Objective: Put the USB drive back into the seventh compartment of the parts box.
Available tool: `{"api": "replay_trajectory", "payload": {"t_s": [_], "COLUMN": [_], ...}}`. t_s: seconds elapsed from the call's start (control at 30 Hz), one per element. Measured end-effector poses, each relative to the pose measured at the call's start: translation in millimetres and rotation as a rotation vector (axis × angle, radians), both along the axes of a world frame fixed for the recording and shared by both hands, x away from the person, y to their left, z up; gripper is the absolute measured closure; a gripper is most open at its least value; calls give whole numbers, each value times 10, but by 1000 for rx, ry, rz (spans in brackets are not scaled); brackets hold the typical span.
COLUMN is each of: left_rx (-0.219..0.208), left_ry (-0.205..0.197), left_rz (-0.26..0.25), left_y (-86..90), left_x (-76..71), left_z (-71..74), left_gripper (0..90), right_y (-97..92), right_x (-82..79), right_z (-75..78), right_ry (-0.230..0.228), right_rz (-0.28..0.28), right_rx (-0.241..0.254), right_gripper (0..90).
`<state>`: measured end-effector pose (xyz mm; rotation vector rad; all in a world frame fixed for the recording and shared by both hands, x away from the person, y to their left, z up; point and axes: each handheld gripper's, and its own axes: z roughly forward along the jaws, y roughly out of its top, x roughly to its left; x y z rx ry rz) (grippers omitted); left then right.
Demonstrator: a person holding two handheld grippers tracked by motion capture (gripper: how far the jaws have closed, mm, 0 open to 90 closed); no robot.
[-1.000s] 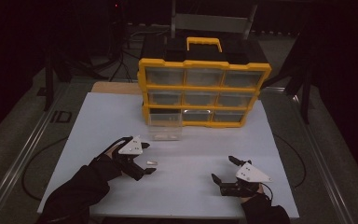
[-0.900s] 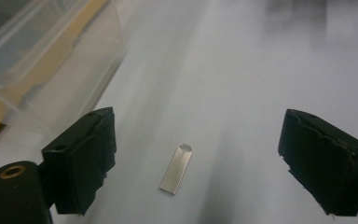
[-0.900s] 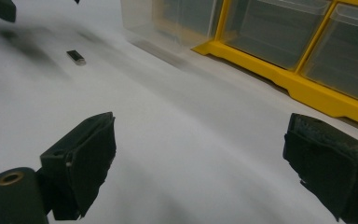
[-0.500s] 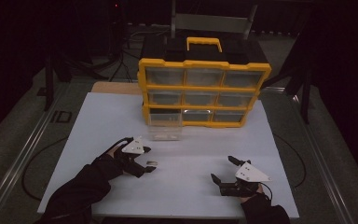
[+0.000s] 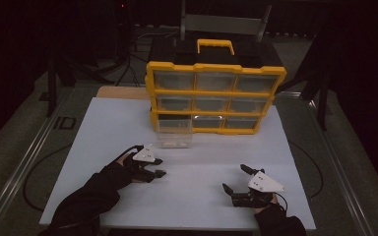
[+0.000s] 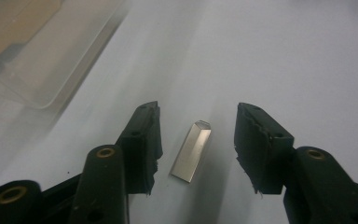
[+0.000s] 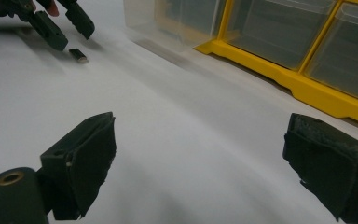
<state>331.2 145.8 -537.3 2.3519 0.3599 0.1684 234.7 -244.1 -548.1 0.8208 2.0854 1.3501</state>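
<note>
Left gripper [image 6: 198,140] jaws wide apart, straddling small metal piece [image 6: 191,151] flat on white table [image 5: 103,128], touching neither pad. Right gripper [image 5: 236,179] gaping, empty. Step likely pickup; next: close squarely. Clear drawer [image 5: 174,138] just beyond, pulled from yellow organizer [image 5: 215,92].

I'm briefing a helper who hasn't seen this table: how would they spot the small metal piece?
Start at the yellow drawer cabinet; a clear drawer sits before its bottom-left slot. Nearer the person, between the left gripper's open jaws, lies the flat silvery metal piece, the table's sole loose item.
</note>
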Motion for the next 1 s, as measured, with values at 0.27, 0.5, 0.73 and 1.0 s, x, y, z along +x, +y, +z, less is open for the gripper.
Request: {"api": "replay_trajectory", "payload": {"t_s": [0.27,0.5,0.73,1.0], "left_rx": [1,17,7,0], "left_ry": [25,44,48,59], "left_rz": [4,-9,-1,-4], "left_y": [-7,-45,-42,-42], "left_x": [38,54,69,60], "left_z": [-56,-112,-127,-131], "left_gripper": [642,686,724,795], "right_y": [3,1,-4,3], "right_x": [-5,-1,6,0], "right_z": [0,-1,-3,-3], "right_ry": [-2,0,2,2], "right_rz": [0,-1,-5,-3], "right_rx": [-7,-5,-2,-8], "right_gripper": [95,95,95,95]}}
